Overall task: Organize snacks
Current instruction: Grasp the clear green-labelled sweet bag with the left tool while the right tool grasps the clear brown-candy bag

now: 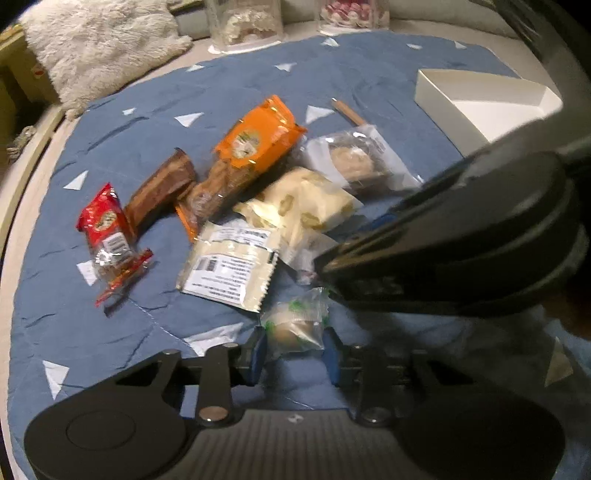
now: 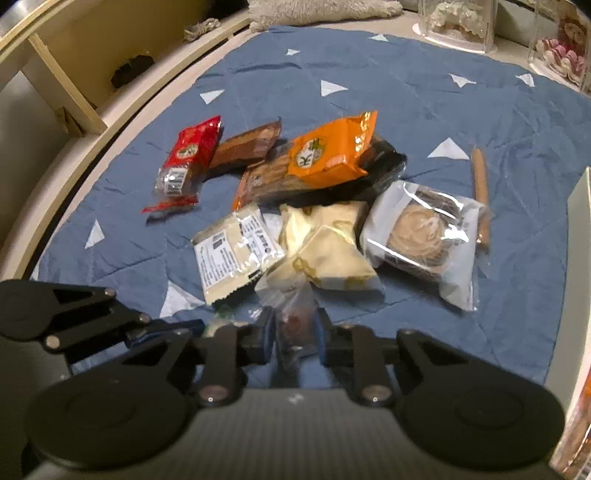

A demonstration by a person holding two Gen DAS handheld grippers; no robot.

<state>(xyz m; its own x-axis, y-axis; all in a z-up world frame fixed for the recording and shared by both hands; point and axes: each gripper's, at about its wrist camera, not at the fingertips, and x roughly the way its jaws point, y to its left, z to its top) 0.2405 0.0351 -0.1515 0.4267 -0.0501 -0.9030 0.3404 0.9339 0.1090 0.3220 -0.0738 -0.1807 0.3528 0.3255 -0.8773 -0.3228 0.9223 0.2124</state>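
Note:
Several snack packets lie in a heap on a blue quilt: a red one, a brown one, an orange one, a cream one, a white labelled one and a clear bag with a round pastry. My left gripper is shut on a small clear packet with green print and a round cake at the heap's near edge. My right gripper is shut on another small clear packet with something reddish inside, right beside the left one.
An open white box stands on the quilt at the far right. A brown stick lies beyond the pastry bag. Two clear jars and a fluffy white cushion sit at the back. A wooden shelf borders the left side.

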